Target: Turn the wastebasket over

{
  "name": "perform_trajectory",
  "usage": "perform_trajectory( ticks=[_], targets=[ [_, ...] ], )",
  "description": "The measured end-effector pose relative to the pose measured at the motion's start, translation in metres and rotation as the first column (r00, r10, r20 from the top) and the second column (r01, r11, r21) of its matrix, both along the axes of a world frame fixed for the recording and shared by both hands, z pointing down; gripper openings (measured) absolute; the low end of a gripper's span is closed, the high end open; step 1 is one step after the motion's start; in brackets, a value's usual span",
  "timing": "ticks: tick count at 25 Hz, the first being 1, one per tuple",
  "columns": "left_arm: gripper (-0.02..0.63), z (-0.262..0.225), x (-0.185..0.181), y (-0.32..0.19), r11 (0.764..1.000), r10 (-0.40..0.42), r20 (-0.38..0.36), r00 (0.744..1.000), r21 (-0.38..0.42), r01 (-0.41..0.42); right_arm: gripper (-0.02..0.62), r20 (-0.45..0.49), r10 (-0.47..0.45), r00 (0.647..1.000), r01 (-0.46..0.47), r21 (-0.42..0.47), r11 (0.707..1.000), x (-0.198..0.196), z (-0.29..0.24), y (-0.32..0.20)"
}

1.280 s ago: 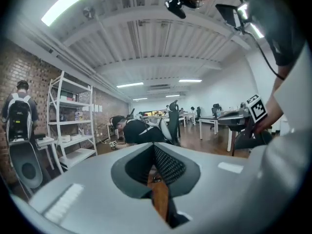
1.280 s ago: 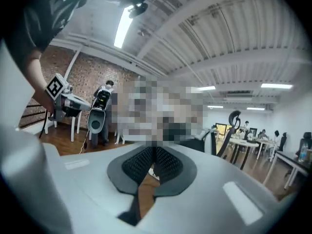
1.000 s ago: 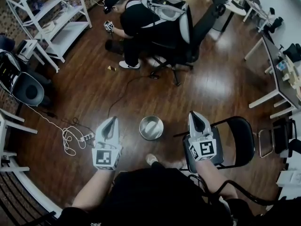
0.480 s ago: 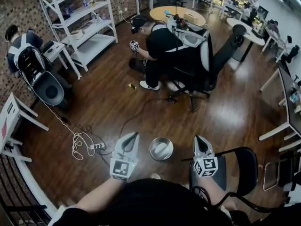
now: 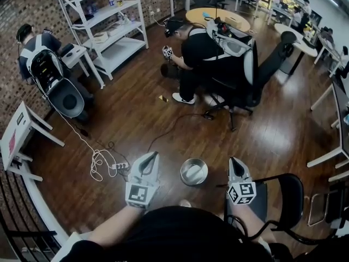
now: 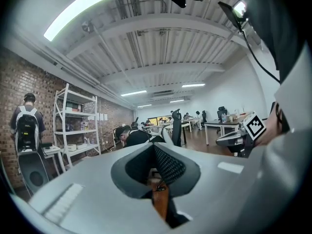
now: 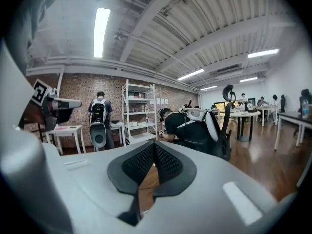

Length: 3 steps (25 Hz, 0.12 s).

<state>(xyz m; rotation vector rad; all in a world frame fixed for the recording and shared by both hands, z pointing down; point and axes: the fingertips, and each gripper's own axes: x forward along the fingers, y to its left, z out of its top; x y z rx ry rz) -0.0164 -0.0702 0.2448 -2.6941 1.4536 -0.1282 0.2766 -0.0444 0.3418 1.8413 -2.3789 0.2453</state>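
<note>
While left gripper [image 5: 151, 157] and right gripper [image 5: 234, 161] hang closed, empty, wastebasket [image 5: 193, 172] upright between them, chair [image 5: 286, 195] right, cables [image 5: 98, 160] left.

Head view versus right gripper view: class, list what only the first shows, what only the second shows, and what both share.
Only the head view: the metal wastebasket on the floor, opening up, between the left gripper and right gripper, and a power strip. Only the right gripper view: a ceiling light, and its pads closed together, nothing between. Both: the white shelf rack, the brick wall, the bent-over person at the office chair.
</note>
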Motion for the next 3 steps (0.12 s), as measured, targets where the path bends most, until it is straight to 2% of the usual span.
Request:
perform_trajectory(
  ticks=[3],
  targets=[
    [0.0, -0.0011, 0.0015, 0.0026, 1.0, 0.008, 0.018, 1.0, 0.0, -0.008, 0.002, 0.069, 0.023, 0.997, -0.024, 0.012, 1.0, 0.0025, -0.0111, -0.0014]
  ],
)
